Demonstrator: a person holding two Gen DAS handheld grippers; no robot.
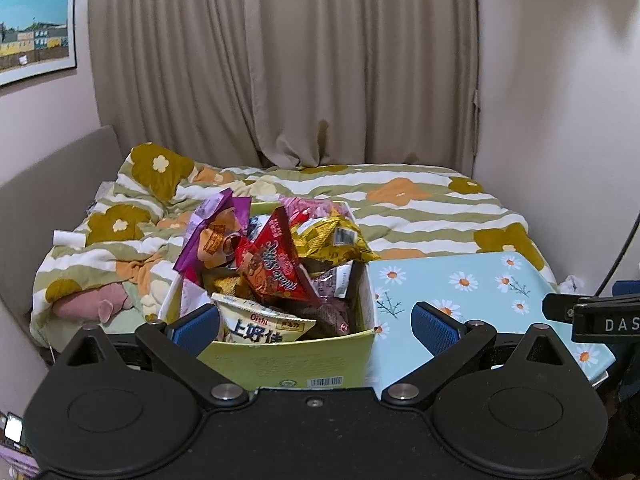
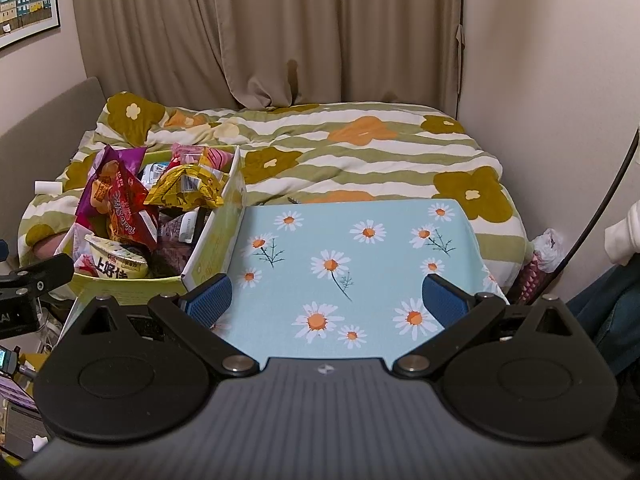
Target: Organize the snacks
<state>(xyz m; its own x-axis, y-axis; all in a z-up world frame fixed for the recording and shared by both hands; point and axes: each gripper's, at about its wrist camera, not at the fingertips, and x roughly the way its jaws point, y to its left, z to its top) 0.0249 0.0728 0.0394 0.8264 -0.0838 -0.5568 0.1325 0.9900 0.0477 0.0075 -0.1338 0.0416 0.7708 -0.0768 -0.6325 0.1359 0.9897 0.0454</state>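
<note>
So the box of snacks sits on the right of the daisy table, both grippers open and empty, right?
Not quite: the box of snacks sits on the left of the daisy table, as the right wrist view shows. The left gripper and right gripper are indeed open and empty.

Left gripper (image 1: 316, 326): matte black housing, two round raised discs on its top, angular black linkage arms pinned with silver screws, fingers faced with ribbed blue pads (image 1: 198, 326). Right gripper (image 2: 326, 298): same build, but its centre plate was grey and finely ridged, with a small silver mark; blue pads (image 2: 210, 298) matched.
</note>
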